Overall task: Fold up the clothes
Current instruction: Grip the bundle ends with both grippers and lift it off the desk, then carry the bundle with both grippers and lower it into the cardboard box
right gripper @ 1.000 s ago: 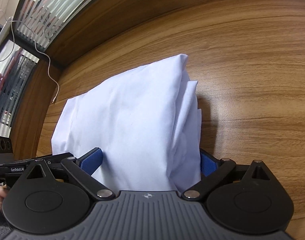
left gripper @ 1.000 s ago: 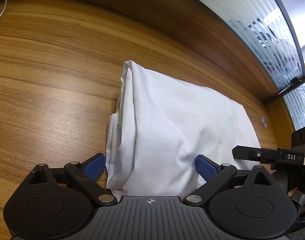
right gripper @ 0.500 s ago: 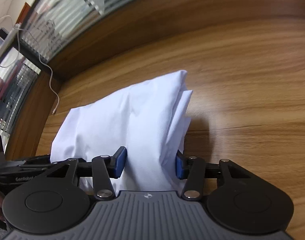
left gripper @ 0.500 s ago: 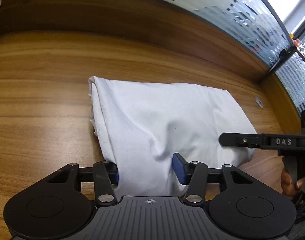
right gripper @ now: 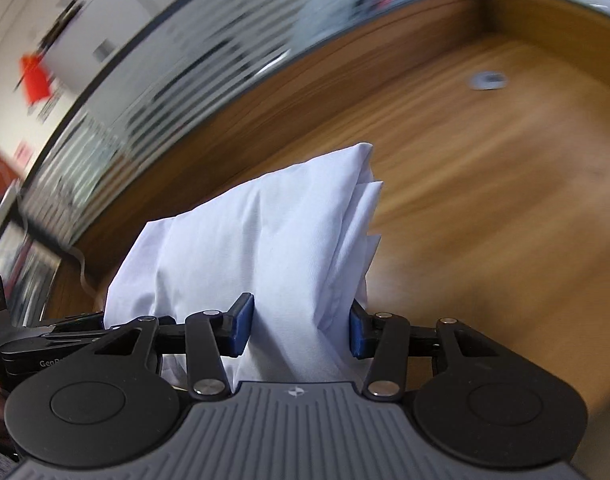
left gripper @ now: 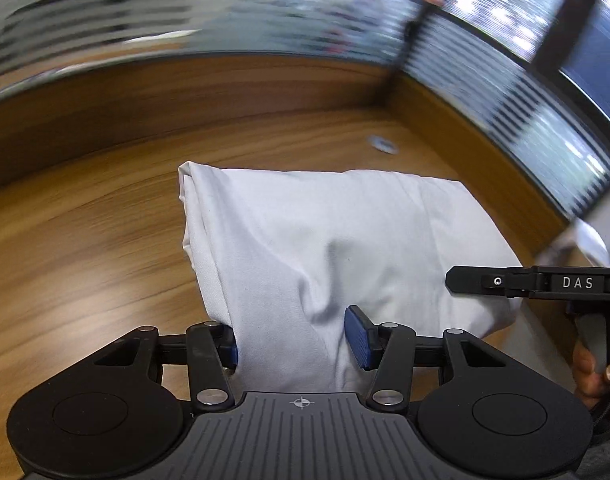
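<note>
A folded white garment (left gripper: 345,240), several layers thick, is lying on the wooden counter (left gripper: 85,248) with its near edge gathered up between two pairs of tongs. In the left wrist view its stacked fold edges are showing along the left side, and the cloth is puckering into a crease where it is being pinched. In the right wrist view the same garment (right gripper: 265,240) is rising to a peak, its layered edges stepping down along the right side.

The left tongs (left gripper: 293,342) are clamping the near left corner of the garment, the blue pads (left gripper: 357,338) pressing a thick bunch of cloth from both sides. The right tongs (right gripper: 299,330) are clamping the near right corner the same way, the blue pads (right gripper: 241,324) sinking into the fabric on either side of the bunch.

In the left wrist view the other tool is reaching in from the right edge, a black bar lettered DAS, with part of a hand (left gripper: 589,372) gripping its handle below. In the right wrist view the black body of the left tool is showing at the lower left.

A small round metal fitting (right gripper: 487,79) is sitting in the counter (right gripper: 505,220) well beyond the garment. A wooden upstand is running along the back, with striped glass panels (left gripper: 545,120) above it; the background is blurring.
</note>
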`<state>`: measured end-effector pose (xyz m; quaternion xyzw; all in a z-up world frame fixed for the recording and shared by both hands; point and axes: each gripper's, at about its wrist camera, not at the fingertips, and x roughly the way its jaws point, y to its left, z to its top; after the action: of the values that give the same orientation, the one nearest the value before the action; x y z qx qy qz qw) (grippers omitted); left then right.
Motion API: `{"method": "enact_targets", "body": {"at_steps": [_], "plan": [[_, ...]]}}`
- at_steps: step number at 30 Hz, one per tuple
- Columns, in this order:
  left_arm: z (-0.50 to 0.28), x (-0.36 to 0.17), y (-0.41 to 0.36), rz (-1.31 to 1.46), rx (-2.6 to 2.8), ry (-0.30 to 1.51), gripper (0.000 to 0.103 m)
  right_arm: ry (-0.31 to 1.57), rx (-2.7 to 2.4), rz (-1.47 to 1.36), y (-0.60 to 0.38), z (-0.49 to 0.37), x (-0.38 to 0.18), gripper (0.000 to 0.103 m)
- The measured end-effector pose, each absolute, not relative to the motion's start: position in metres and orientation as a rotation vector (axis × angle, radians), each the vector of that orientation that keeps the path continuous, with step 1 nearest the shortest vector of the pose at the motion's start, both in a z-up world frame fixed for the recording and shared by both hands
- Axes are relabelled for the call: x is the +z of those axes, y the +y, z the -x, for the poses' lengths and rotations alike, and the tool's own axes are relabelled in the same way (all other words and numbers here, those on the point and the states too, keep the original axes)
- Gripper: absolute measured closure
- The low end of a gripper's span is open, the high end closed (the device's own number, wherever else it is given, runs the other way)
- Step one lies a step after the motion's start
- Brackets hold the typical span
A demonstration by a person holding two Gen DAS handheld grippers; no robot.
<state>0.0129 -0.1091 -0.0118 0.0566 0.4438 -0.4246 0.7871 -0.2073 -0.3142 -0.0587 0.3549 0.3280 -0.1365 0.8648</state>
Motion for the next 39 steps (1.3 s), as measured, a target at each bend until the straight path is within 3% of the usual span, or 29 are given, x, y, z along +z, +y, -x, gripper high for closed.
{"method": "enact_targets", "body": {"at_steps": [14,25,32,39], "plan": [[0.106,0.008,-0.278,-0.425,-1.55,0.889,0.051,0.433,-0.88,-0.913,-0.303,0.463,-0.023,0.05],[0.235,0.047,-0.462,-0.651,-2.004,0.657,0.051,0.13,-1.229,-0.917,-0.354,0.658,-0.025,0.051],[0.313,0.087,-0.571,-0.867,-2.223,0.518,0.051,-0.02,-1.401,-0.913,-0.395,0.756,-0.01,0.051],[0.367,0.13,-0.655,-1.118,-2.389,0.384,0.051,-0.161,-1.458,-0.907,-0.431,0.802,-0.001,0.05]]}}
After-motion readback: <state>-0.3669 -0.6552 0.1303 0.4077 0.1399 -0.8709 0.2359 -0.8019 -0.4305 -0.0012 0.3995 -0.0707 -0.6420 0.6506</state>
